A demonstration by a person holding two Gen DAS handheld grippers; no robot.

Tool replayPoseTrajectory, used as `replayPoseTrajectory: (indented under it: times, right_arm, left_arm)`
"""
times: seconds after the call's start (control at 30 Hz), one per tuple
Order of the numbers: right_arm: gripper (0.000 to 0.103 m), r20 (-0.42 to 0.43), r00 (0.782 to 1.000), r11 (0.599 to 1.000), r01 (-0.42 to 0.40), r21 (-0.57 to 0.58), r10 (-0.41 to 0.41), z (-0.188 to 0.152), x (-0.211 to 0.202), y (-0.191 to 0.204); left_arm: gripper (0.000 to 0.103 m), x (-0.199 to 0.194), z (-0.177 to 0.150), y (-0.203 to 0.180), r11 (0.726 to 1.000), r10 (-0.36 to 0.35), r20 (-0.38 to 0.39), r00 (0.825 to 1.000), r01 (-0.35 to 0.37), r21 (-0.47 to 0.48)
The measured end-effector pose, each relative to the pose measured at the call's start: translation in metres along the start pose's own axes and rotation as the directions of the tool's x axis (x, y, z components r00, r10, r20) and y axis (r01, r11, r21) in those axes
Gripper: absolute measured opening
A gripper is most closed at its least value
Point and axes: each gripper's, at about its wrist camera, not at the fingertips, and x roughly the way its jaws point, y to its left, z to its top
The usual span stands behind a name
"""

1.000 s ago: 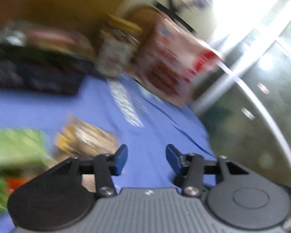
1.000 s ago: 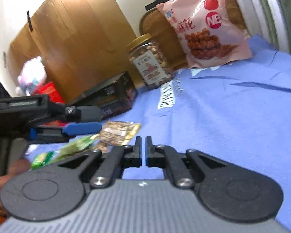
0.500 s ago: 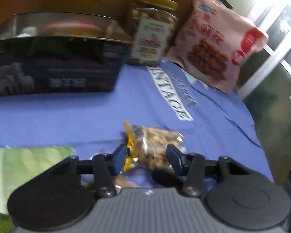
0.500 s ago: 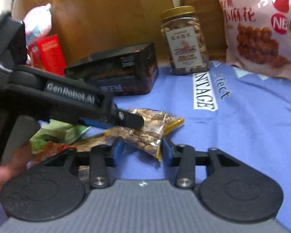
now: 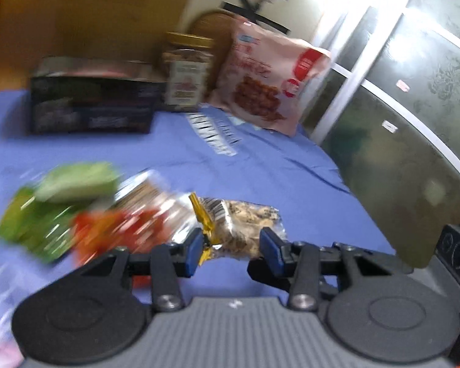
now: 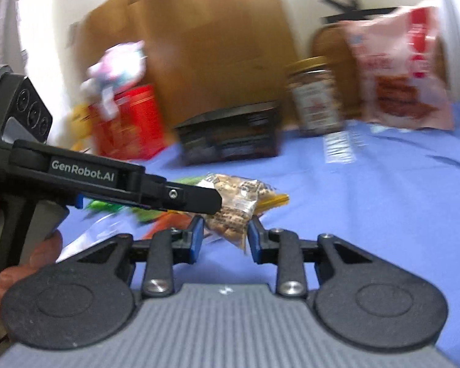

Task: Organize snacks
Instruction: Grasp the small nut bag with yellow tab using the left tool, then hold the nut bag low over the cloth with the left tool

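A clear packet of nuts (image 5: 248,220) with a yellow end lies on the blue cloth (image 5: 260,159). My left gripper (image 5: 233,253) straddles its near end, one blue pad on each side, and its jaws are closing. I see no firm press on the packet. In the right wrist view the same nut packet (image 6: 236,202) sits between the pads of my right gripper (image 6: 224,240), whose jaws are also closing. The left gripper's black finger (image 6: 196,197) crosses over the packet from the left, with a person's hand (image 6: 30,260) on its handle.
Green packets (image 5: 61,196) and a red-orange one (image 5: 113,230) lie blurred left of the nuts. At the back stand a black box (image 5: 92,107), a nut jar (image 5: 187,73) and a pink snack bag (image 5: 266,79). A red box (image 6: 128,122) stands by the cardboard (image 6: 214,46).
The right gripper went from shut to apart and came up to the nut packet. The left gripper swung over so the packet sits between its pads, which stand slightly closer together.
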Motion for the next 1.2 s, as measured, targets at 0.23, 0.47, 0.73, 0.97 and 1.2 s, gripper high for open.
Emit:
replayPoseTrajectory:
  times: [0.23,0.47,0.73,0.97,1.2]
  right_arm:
    - [0.034,-0.147,0.976,0.977,-0.176,-0.118,0.158,-0.022,0.04,0.052]
    - [0.041,-0.194,0.97,0.965,-0.183,-0.186,0.146,-0.028,0.052,0.07]
    - [0.054,-0.176,0.975,0.973,-0.163,-0.165,0.134,-0.031,0.045,0.06]
    - [0.041,-0.181,0.976,0.961,-0.161,-0.226,0.121,-0.036,0.049,0.069]
    - [0.031,-0.185,0.974,0.962,-0.171,-0.213,0.132,-0.037,0.043,0.066]
  left_arm:
    - [0.04,-0.053,-0.047,0.06,0.977,0.109,0.012,0.994,-0.105,-0.187]
    - [0.042,-0.062,-0.062,0.078,0.961,0.135,0.042,0.99,-0.12,-0.248]
    - [0.065,-0.07,-0.056,0.076,0.966,0.155,0.096,0.983,-0.13,-0.225]
    - [0.058,-0.048,-0.06,0.057,0.968,0.217,0.044,0.975,-0.209,-0.141]
    - [0.057,-0.048,-0.064,0.05,0.962,0.252,0.039,0.967,-0.246,-0.119]
